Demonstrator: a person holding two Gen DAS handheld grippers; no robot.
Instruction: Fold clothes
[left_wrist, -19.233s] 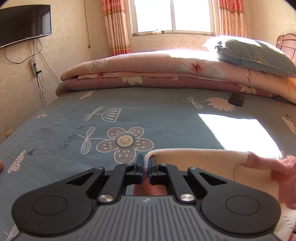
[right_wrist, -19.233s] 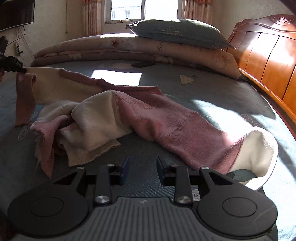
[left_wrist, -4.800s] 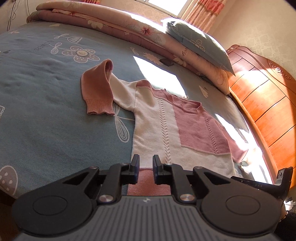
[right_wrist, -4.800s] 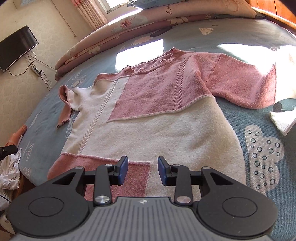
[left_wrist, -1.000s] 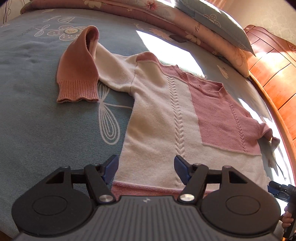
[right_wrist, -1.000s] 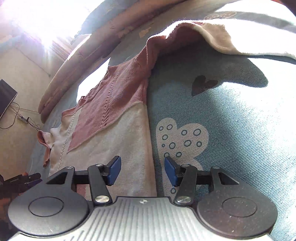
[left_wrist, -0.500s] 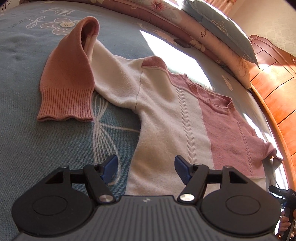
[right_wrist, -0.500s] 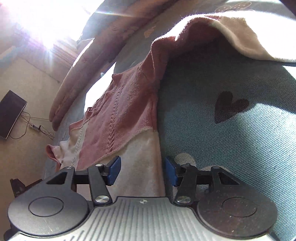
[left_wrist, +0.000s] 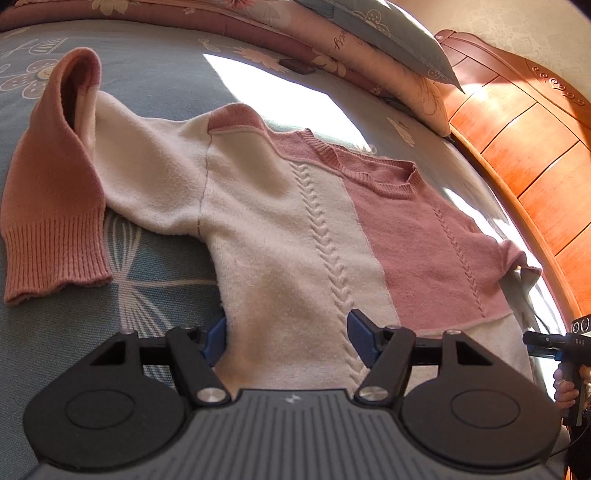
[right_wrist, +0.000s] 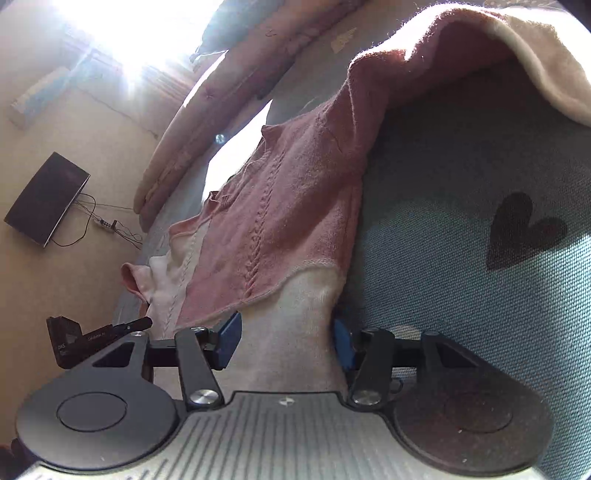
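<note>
While the sweater (left_wrist: 280, 229) lies flat on the bed (left_wrist: 155, 74), collar toward upper right, both released tools, left tool (left_wrist: 286, 338) and right tool (right_wrist: 284, 338), straddle its side edges.

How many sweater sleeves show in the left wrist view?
2. One sleeve lies doubled back on the bedsheet at the sweater's left; the other, toward the headboard, is mostly hidden.
</note>
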